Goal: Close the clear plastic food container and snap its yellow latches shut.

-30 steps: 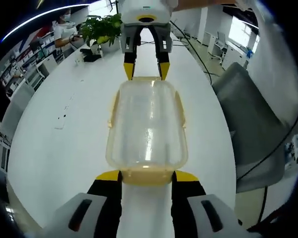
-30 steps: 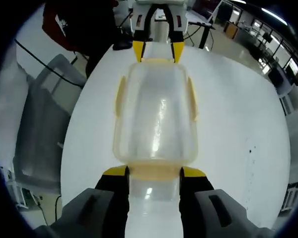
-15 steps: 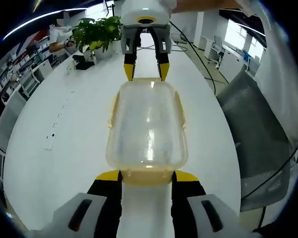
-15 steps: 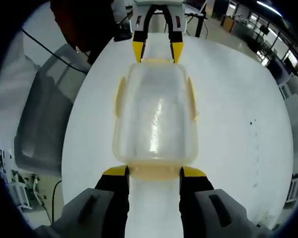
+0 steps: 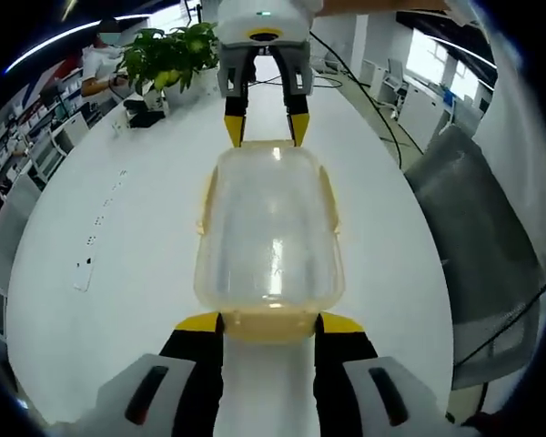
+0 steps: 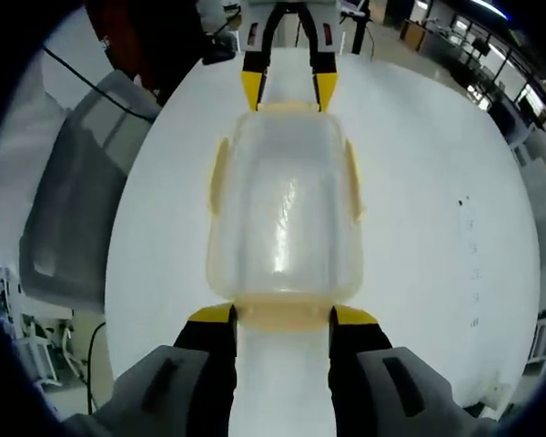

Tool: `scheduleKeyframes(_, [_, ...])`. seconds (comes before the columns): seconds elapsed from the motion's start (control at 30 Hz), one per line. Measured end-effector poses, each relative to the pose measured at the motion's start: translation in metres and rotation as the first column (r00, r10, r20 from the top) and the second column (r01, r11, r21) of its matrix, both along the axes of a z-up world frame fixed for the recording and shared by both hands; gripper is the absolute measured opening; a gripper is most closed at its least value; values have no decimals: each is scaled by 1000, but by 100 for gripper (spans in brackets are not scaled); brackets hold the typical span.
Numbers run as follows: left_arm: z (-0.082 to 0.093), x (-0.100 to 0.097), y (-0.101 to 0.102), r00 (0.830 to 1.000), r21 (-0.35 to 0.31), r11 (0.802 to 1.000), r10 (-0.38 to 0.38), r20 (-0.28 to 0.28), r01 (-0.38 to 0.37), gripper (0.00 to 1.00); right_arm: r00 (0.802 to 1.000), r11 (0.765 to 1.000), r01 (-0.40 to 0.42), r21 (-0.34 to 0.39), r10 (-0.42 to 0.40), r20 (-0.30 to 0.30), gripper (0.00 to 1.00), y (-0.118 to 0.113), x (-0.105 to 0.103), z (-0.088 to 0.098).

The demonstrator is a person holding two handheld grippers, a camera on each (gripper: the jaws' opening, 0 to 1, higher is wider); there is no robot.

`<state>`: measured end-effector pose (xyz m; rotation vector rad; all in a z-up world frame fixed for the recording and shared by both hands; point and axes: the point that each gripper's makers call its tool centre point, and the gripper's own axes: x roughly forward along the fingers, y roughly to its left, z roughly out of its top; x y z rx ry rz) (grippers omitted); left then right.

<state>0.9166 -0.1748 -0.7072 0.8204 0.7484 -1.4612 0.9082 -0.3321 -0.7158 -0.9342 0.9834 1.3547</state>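
The clear food container [image 5: 269,232] sits on the white table [image 5: 118,228] with its lid in place, directly ahead of both grippers.

Step in hand, as judged: securing the end latches. The left gripper [image 5: 268,323] stands with jaws spread to a moderate width, one tip at each side of the near yellow end latch [image 5: 269,320]. The right gripper [image 6: 282,316] does the same at the opposite end latch [image 6: 282,314]; whether either pair grips is unclear.

The side latches [image 6: 218,173] appear flared outward, unfastened.

Next move: press each latch against the container wall until it seats.
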Motion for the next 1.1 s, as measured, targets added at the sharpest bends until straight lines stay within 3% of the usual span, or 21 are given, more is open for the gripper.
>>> scheduleKeyframes(0.5, [-12,5,2,1000,40,999,-22,13,21,33,1000,1000,0,-15,0,-6,36,-1,-4,-12])
scheduleKeyframes(1.1, [-16,6,6,1000,45,999,-22,21,21,33,1000,1000,-9,-16,9,-5,36,2,-5,-10])
